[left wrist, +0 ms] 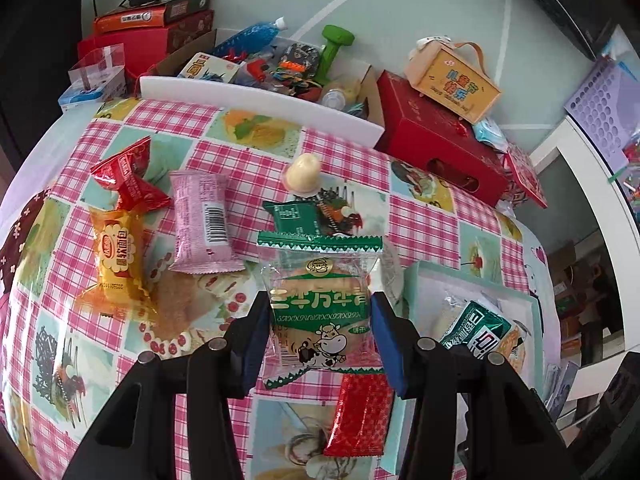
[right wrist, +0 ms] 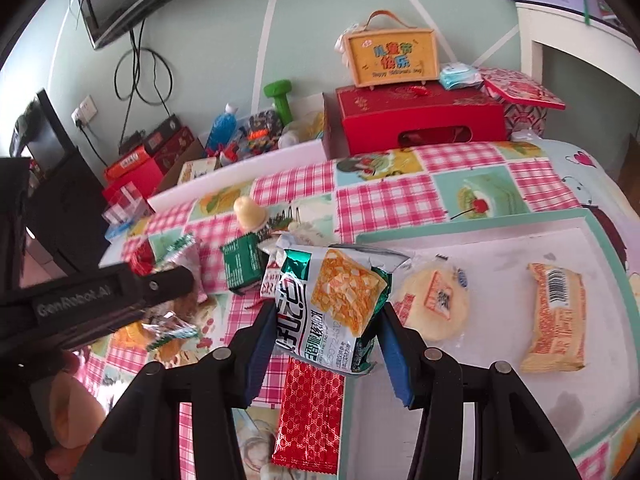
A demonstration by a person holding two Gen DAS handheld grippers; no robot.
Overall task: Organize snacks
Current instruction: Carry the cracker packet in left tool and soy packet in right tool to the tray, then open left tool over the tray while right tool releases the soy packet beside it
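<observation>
A clear green-edged biscuit packet [left wrist: 320, 312] is clamped in the left gripper [left wrist: 318, 332] jaws, a teal-and-orange snack bag [right wrist: 336, 308] in the right gripper [right wrist: 320, 344] jaws, lifted clear for sorting into the pale tray [right wrist: 600, 380].

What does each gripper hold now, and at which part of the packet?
The left gripper holds the clear green biscuit packet by its two side edges. The right gripper holds the teal snack bag by its sides, near the lower half.

A home room: checked cloth [left wrist: 248, 168] on the bench, gift boxes [right wrist: 420, 120] and dumbbell [right wrist: 280, 98] upper centre, wall-mounted screen [right wrist: 132, 4] upper left.
</observation>
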